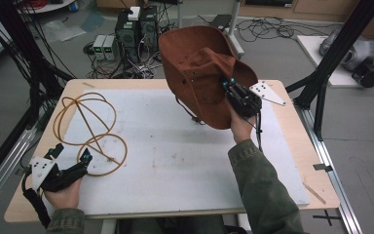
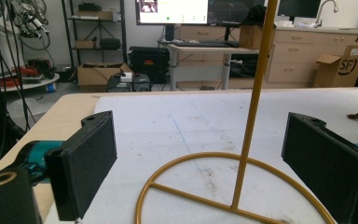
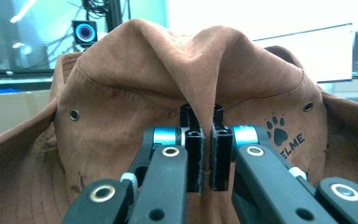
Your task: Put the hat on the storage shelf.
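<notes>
A: where's the floppy brown suede hat (image 1: 197,73) relative to the stand?

B: up in the air, back right over the desk (image 1: 185,161). Right tongs (image 1: 230,87) are clamped on a crown fold. The gold wire hat stand (image 1: 90,131) sits well left; left tongs (image 1: 70,152) gape around its base ring, upright post between them. Open room between.

Hat (image 1: 195,73): brown matt suede-like cloth, metal eyelets. Stand (image 1: 90,131): smooth gold-painted wire. Table (image 1: 292,136): pale wood, scuffed white mat.
</notes>
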